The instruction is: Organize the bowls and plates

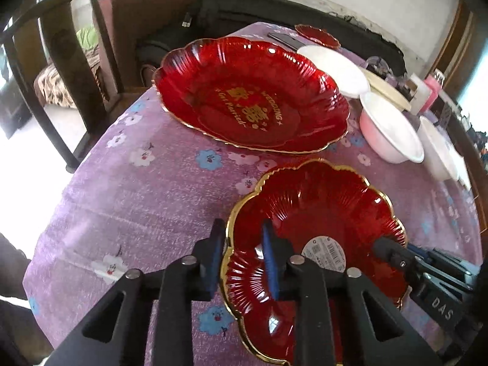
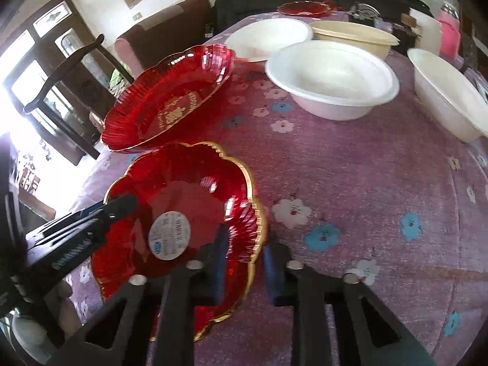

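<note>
Both grippers clamp opposite rims of a red gold-edged plate point(image 1: 320, 213) above the purple floral tablecloth point(image 1: 137, 198): left gripper point(image 1: 244, 262) on its left edge, right gripper point(image 2: 244, 262) on its right.

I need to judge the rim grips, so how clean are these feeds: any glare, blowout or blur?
Left wrist view: window light blown out at left, specular glints on the large red wedding plate, the held red plate fairly sharp. Right wrist view: windows blown out at left, the held plate's gold rim motion-smeared, fisheye bending the table edge.
</note>
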`<action>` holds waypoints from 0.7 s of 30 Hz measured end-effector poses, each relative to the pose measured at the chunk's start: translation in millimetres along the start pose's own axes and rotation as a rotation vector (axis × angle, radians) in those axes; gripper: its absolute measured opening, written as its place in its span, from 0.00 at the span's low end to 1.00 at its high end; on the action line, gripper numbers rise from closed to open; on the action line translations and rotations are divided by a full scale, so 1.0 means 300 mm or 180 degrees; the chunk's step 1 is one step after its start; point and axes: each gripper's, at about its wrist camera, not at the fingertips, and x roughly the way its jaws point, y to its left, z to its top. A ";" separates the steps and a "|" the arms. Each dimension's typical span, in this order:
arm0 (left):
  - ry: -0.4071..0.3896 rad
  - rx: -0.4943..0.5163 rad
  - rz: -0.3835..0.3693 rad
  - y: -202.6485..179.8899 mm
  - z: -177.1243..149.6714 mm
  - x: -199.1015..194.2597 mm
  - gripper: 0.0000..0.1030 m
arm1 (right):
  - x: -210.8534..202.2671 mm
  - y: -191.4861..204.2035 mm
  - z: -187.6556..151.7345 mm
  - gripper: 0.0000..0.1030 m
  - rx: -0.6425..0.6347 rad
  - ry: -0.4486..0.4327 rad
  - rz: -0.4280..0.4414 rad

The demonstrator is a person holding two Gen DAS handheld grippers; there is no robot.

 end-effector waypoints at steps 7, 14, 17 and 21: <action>-0.0169 -0.0002 0.0073 -0.016 -0.025 -0.083 0.18 | -0.063 0.013 -0.015 0.15 0.0006 -0.0151 0.0032; -0.0435 -0.0037 0.0062 -0.049 -0.022 -0.196 0.18 | -0.174 0.031 -0.016 0.15 -0.0038 -0.0383 0.0061; -0.0536 -0.0061 0.0054 -0.060 -0.001 -0.236 0.18 | -0.218 0.048 0.006 0.15 -0.0055 -0.0502 0.0098; -0.0613 -0.0087 0.0074 -0.054 0.049 -0.265 0.18 | -0.252 0.080 0.057 0.15 -0.0113 -0.0609 0.0100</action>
